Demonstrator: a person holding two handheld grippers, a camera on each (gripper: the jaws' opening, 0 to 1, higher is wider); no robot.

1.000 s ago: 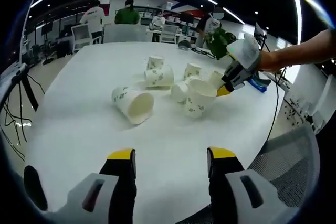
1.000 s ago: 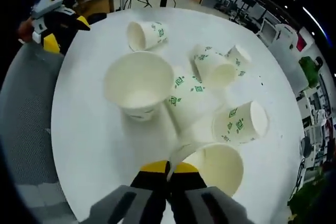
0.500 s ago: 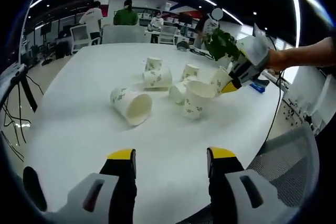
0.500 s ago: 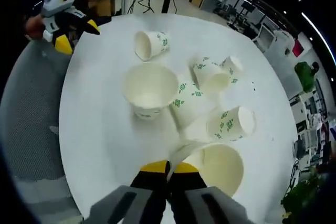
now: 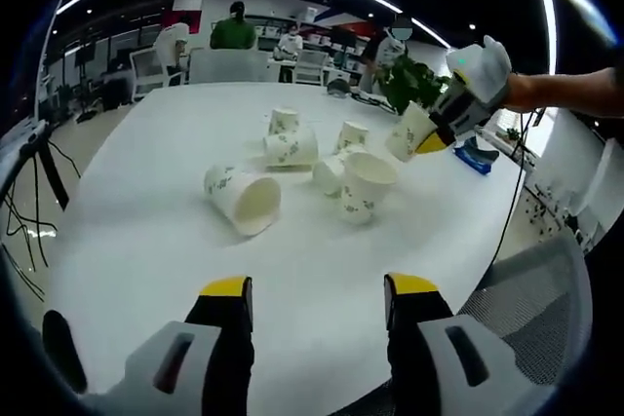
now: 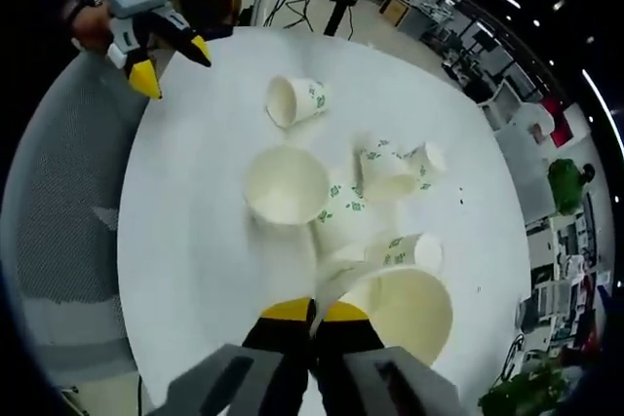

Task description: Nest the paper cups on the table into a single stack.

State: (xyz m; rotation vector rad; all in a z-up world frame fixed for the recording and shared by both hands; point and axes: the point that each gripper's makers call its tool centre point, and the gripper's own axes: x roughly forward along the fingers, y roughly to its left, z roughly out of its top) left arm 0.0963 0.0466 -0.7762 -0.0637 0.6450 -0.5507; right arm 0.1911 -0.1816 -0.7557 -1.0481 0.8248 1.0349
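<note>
Looking along our left gripper [image 5: 317, 301], we see its yellow-tipped jaws spread apart with nothing between them, low over the white table [image 5: 136, 241]. Ahead of them a paper cup [image 5: 244, 199] lies on its side, mouth towards us. Just beyond and to the right an upright cup [image 5: 363, 185] stands, with more tipped cups [image 5: 292, 143] clustered behind it. Up to the right, our right gripper [image 5: 458, 104] holds a lifted cup [image 5: 408, 131] clear of the table, above the cluster.

Turning to the right gripper view, we find our right gripper [image 6: 313, 316] pressed together on the rim of the lifted cup [image 6: 409, 311], its open mouth just right of the jaws. Beyond the tips, the upright cup [image 6: 285, 185] stands on the table [image 6: 185, 241], tipped cups [image 6: 385, 172] to its right. Far ahead at upper left sits the left gripper [image 6: 168, 54], jaws parted.
</note>
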